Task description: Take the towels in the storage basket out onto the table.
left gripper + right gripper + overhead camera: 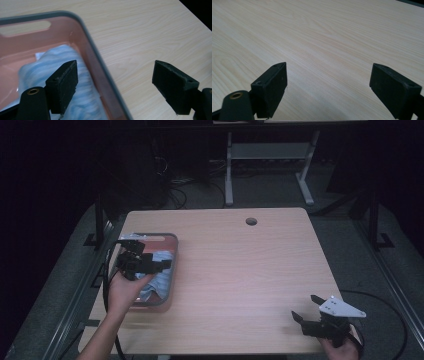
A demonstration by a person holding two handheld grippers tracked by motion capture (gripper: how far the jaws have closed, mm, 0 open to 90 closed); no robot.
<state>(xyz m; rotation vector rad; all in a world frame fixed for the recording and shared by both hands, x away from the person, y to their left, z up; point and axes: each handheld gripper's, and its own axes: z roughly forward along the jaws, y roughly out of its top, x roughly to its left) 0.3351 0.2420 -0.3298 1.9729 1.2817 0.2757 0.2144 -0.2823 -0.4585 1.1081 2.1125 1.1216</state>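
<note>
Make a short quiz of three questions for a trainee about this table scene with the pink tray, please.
1. True or false: the left hand-held gripper is shut on the light blue striped cloth.
2. What lies inside the translucent pink plastic tray with the grey rim? A) a cloth B) a cup C) a book
3. Fill in: the right hand-held gripper is over the near ____ corner of the light wooden table.

Key:
1. False. Its jaws stand wide apart, one over the cloth, one over the table beyond the tray's rim.
2. A.
3. Right; its jaws are open over bare wood.
</note>
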